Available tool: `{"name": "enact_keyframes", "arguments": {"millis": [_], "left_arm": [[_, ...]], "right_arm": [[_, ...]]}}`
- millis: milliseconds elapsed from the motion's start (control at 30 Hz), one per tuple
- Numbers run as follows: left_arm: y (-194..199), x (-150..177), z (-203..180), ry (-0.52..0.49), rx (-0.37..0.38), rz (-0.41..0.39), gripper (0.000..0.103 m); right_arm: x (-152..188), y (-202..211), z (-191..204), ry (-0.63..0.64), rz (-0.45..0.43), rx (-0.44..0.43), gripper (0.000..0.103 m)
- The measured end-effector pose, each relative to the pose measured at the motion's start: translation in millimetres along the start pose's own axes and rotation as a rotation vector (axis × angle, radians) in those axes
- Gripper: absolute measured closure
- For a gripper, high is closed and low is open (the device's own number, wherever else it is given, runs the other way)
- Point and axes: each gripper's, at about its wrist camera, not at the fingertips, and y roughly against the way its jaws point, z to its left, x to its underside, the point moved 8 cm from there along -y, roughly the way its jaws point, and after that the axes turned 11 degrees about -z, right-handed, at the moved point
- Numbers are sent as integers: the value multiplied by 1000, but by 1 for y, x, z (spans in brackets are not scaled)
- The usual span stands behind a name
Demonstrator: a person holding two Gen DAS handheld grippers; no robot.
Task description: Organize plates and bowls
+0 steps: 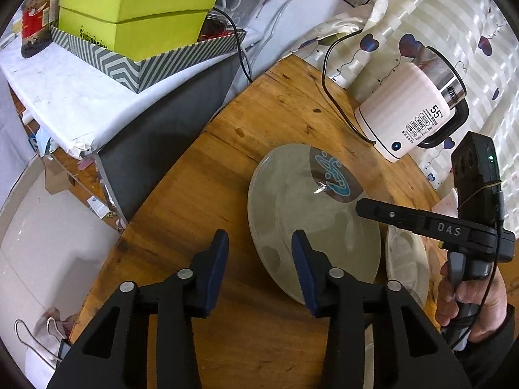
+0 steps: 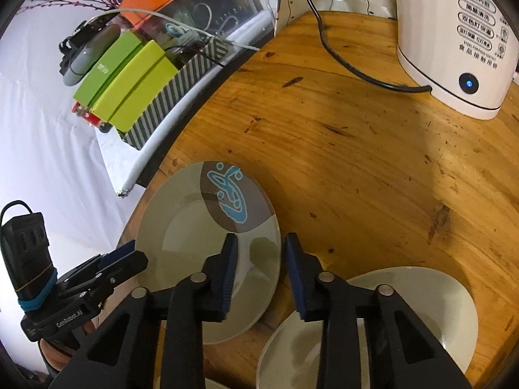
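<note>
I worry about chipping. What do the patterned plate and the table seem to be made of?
The patterned plate looks like glazed ceramic, possibly glass: glossy, with reflections on it. The table looks like varnished wood: grain, knots and a dull sheen.

Left gripper (image 1: pixel 259 240) angled down, jaws partly apart, nothing clamped. Right gripper (image 2: pixel 261 243) likewise, pads clear.

Grey-green round plate (image 2: pixel 194 243) with a brown patch bearing a blue motif lies flat, left of the white kettle (image 2: pixel 454 42). A plain pale plate (image 2: pixel 421 304) lies just beside it.
</note>
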Motion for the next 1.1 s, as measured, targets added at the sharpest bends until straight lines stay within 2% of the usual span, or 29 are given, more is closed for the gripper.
{"name": "enact_keyframes", "arguments": {"millis": [100, 133, 267, 800, 1100], "left_arm": [[-1, -1, 1, 5, 4, 0, 64], [-1, -1, 1, 5, 6, 2, 68], [-5, 0, -2, 11, 31, 19, 79], [8, -6, -8, -3, 19, -2, 82], [42, -6, -24, -20, 30, -21, 82]], "right_arm": [[-1, -1, -1, -6, 0, -1, 79], [0, -1, 0, -5, 4, -4, 82], [-1, -1, 0, -5, 2, -5, 83], [-5, 5, 6, -17, -7, -7, 84], [4, 42, 20, -24, -25, 0, 83]]}}
